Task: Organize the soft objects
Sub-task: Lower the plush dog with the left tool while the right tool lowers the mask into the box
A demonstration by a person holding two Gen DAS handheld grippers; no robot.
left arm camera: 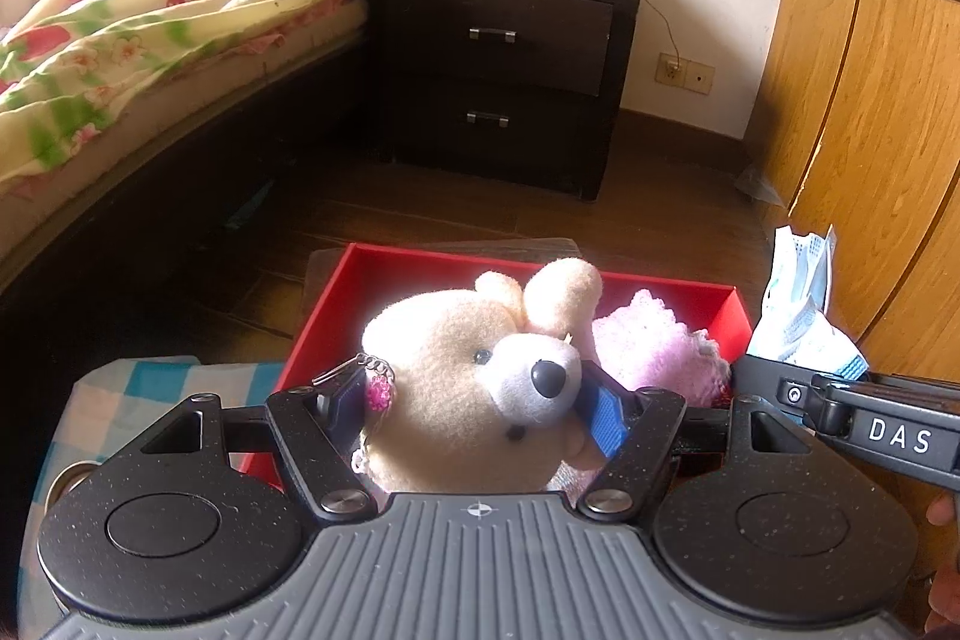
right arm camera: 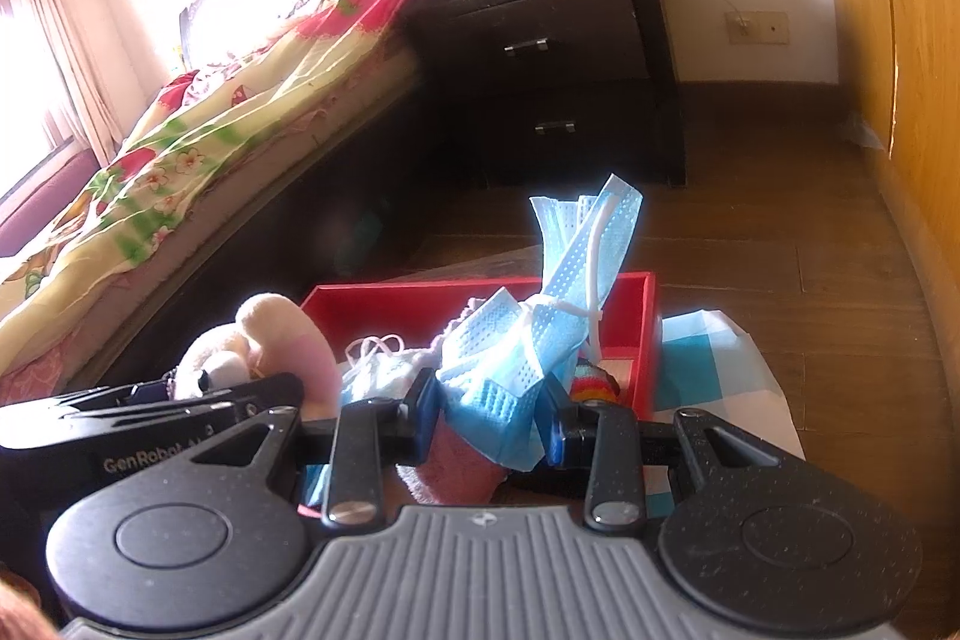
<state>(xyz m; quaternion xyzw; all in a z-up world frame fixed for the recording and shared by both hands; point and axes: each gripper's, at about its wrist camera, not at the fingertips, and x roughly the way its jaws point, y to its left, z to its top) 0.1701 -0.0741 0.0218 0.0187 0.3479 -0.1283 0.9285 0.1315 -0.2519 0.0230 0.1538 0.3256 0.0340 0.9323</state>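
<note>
Left gripper (left arm camera: 477, 409) clamped on cream plush dog (left arm camera: 474, 370), blue pads pressed against both sides of its head, jaws spread wide around it. Dog's snout and black nose turned toward 5 o'clock, one ear standing up at 12. Small pink beaded charm (left arm camera: 378, 394) hanging on the dog's side by the left pad.

Dog held over the near edge of red box (left arm camera: 714, 304), at centre of left wrist view. Pink knitted cloth (left arm camera: 648, 346) inside the box, at 3 o'clock from the dog, touching it.

Right gripper (right arm camera: 489, 409) nearly closed, pinching a bunch of blue face masks (right arm camera: 522, 346); mask folds and white ear loops sticking up toward 12 o'clock from the jaws. Masks held above the box interior, in front of its right wall. More pale masks (right arm camera: 384, 370) lying low at 9 o'clock from the held bunch. Small rainbow-striped item (right arm camera: 591, 379) at 3 o'clock from the grip, inside the box; kind unclear.

Box on blue-and-white checked cloth (right arm camera: 714, 352). Dark nightstand (left arm camera: 498, 58) at 12 o'clock, bed with floral quilt (left arm camera: 150, 34) at 10 o'clock.
</note>
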